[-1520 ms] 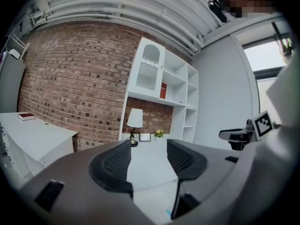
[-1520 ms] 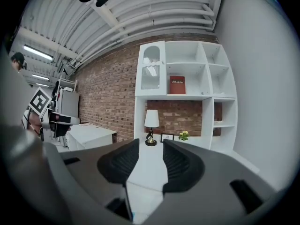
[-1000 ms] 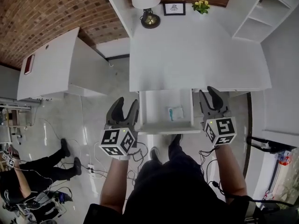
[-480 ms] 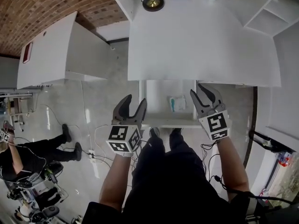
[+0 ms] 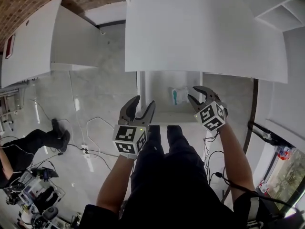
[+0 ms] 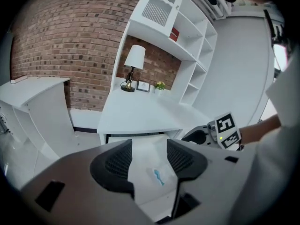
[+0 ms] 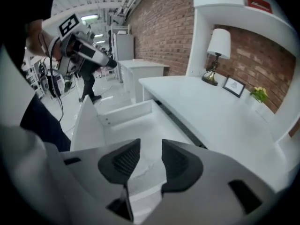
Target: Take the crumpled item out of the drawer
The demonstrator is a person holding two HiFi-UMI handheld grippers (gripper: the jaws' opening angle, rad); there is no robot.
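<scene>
The drawer (image 5: 167,118) stands pulled out from under the white desk (image 5: 205,32). On its floor lies the crumpled item (image 5: 177,95), white with a teal mark. My right gripper (image 5: 196,93) hovers over the drawer's right side, just right of the item. Its jaws are opening and hold nothing; in the right gripper view the item (image 7: 143,168) lies on the drawer floor beyond the gap. My left gripper (image 5: 144,101) is open at the drawer's front left corner. In the left gripper view the item (image 6: 158,176) shows between the jaws, far below them, with the right gripper (image 6: 206,136) to its right.
A white side cabinet (image 5: 57,37) stands left of the desk. Cables (image 5: 90,142) trail over the floor, and another person (image 5: 28,147) is at the far left. A lamp (image 6: 133,62), a picture frame (image 6: 143,86) and shelves (image 6: 187,41) sit at the desk's back.
Both grippers have moved forward to the drawer. The right one has swung left over the drawer's right side, close to the crumpled item. The head view has tipped further down.
</scene>
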